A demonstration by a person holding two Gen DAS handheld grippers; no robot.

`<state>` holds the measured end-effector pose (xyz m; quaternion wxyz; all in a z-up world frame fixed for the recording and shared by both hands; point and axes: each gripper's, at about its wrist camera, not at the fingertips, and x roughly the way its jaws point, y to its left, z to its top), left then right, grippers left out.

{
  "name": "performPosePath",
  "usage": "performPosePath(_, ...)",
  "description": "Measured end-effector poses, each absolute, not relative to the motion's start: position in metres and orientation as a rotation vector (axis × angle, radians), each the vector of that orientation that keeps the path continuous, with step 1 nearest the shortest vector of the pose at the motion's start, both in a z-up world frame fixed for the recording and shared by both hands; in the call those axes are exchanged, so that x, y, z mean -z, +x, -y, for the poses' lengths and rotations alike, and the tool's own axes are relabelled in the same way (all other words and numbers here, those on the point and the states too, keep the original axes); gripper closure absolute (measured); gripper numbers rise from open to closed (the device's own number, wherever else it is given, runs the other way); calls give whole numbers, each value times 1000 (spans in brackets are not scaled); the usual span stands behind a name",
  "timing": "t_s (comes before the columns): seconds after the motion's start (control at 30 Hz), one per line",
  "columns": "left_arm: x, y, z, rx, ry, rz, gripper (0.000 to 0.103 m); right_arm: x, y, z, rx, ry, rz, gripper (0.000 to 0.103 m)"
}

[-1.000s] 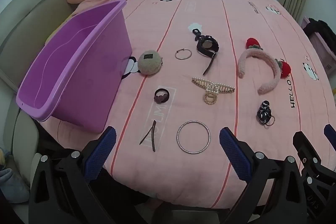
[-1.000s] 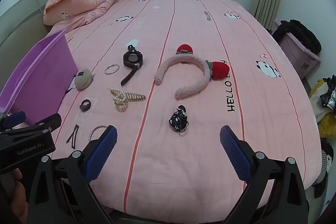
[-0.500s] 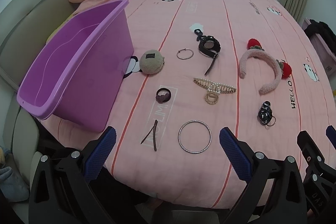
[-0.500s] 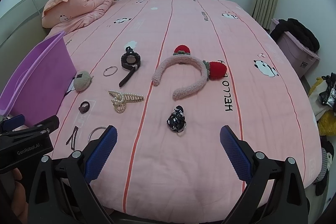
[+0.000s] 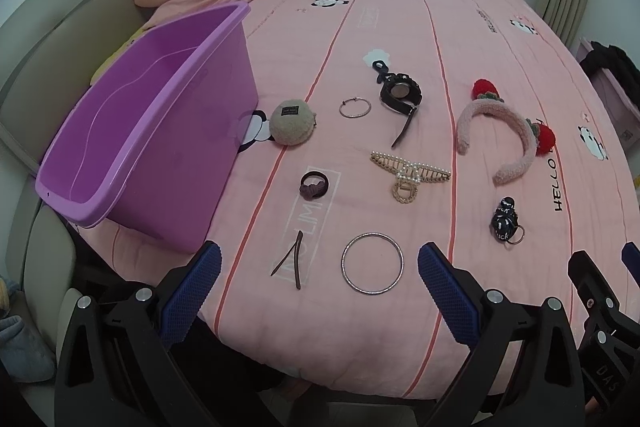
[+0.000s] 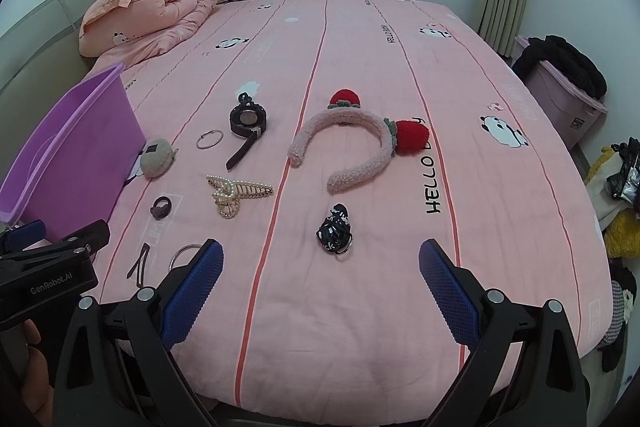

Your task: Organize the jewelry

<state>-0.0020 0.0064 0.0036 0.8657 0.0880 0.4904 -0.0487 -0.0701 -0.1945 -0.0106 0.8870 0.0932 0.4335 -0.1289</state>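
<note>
Jewelry is spread flat across the pink bed cover (image 5: 400, 27), right of a purple bin (image 5: 132, 147) that is seen empty. A large silver bangle (image 5: 372, 263) lies nearest, just beyond the left gripper (image 5: 316, 291), whose blue-padded fingers are held wide apart with nothing between them. A pearl-studded gold claw clip (image 5: 408, 175) lies mid-bed (teeth outward). The right gripper (image 6: 318, 291) is likewise spread, with a black scrunchie keyring (image 6: 335, 231) ahead of it.

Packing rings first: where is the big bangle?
Left wrist view: the bangle lies near the bed's front edge, beside the hairpin and below the pearl clip.
</note>
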Motion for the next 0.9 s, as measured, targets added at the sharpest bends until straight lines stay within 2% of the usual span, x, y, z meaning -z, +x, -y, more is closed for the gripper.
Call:
performPosePath(0.63, -1, 0, -11, 92, 173, -1036, 6, 12, -73, 196, 266, 201, -904, 9)
performPosePath(0.9, 22, 7, -44, 45, 155, -1075, 6, 36, -73, 205, 222, 253, -930, 9)
